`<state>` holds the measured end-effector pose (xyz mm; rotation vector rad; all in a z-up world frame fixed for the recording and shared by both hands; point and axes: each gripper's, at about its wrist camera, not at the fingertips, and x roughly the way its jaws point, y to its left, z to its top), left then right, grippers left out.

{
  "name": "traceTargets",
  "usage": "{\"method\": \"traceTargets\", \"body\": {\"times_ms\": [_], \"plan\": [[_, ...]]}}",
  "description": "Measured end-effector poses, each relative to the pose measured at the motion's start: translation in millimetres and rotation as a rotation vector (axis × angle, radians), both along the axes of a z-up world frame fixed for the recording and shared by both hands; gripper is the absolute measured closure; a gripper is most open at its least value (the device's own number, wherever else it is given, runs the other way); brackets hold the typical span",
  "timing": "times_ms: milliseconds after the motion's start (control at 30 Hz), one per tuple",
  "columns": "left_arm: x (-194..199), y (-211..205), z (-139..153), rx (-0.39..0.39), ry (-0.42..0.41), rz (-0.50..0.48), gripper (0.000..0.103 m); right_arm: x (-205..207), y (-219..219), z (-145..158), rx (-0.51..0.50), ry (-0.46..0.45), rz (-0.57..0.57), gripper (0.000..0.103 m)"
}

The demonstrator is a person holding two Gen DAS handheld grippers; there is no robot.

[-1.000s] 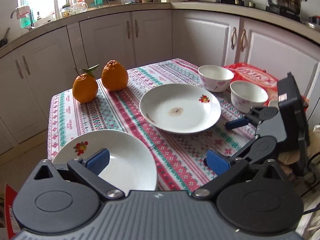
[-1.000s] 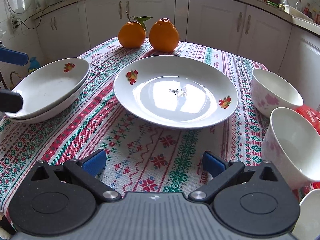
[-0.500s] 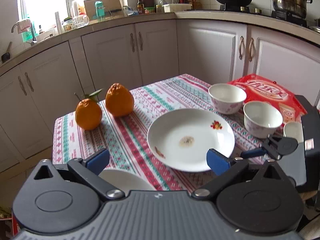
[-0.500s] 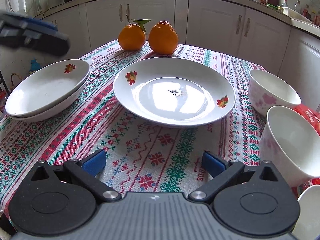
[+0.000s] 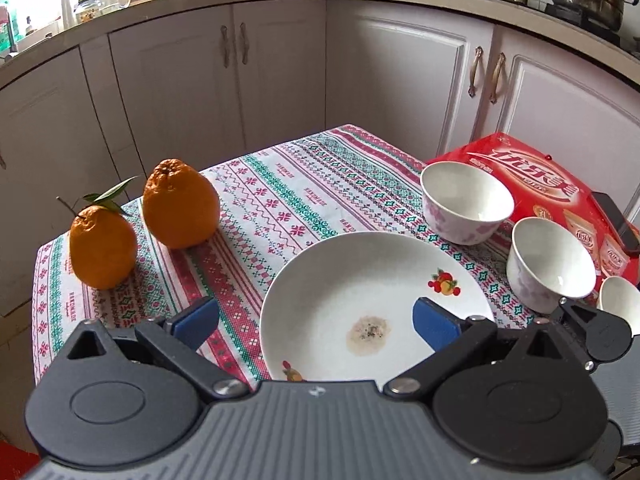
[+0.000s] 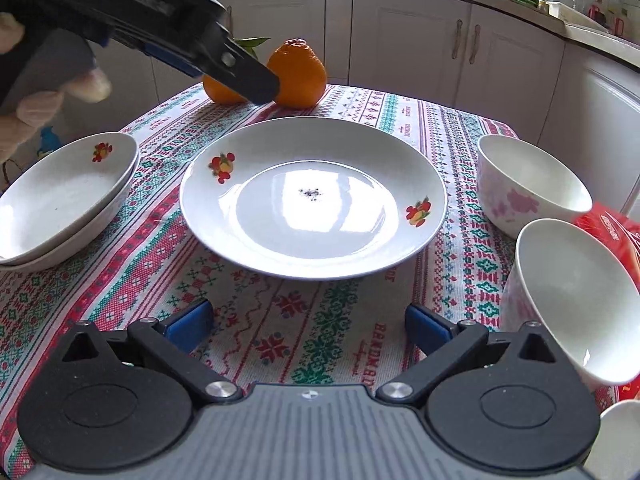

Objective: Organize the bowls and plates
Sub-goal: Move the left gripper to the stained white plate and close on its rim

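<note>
A white plate with fruit prints lies mid-table; it also shows in the left wrist view. Two stacked white plates sit at the table's left edge. Two white floral bowls stand on the right; both also show in the left wrist view. My left gripper is open and empty, raised above the plate's near-left side; it shows in the right wrist view at the upper left. My right gripper is open and empty, low over the tablecloth in front of the plate.
Two oranges sit at the table's far left corner. A red package with a dark phone on it lies behind the bowls. A small white dish sits at the right edge. Kitchen cabinets stand behind.
My left gripper has risen and moved right, away from the stacked plates and over the middle plate. My right gripper has barely moved.
</note>
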<state>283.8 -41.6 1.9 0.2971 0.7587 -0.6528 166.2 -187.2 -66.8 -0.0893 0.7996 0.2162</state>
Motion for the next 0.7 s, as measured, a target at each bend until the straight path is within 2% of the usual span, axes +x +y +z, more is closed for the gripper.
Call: {"method": "traceTargets", "body": {"times_ms": [500,633,700], "plan": [[59.4,-27.2,-41.6,0.078,0.142,-0.05,0.001,19.4,4.7,-2.2,0.001,-0.003,0.001,0.0],[65.9,-30.8,-45.8,0.075,0.165,-0.083,0.004,20.0,5.3,-2.8,0.001,-0.012,-0.015,0.0],[69.5,-32.5,-46.4,0.072,0.178,-0.098,0.009,20.2,5.4,-2.6,-0.001,-0.016,-0.022,0.0]]}}
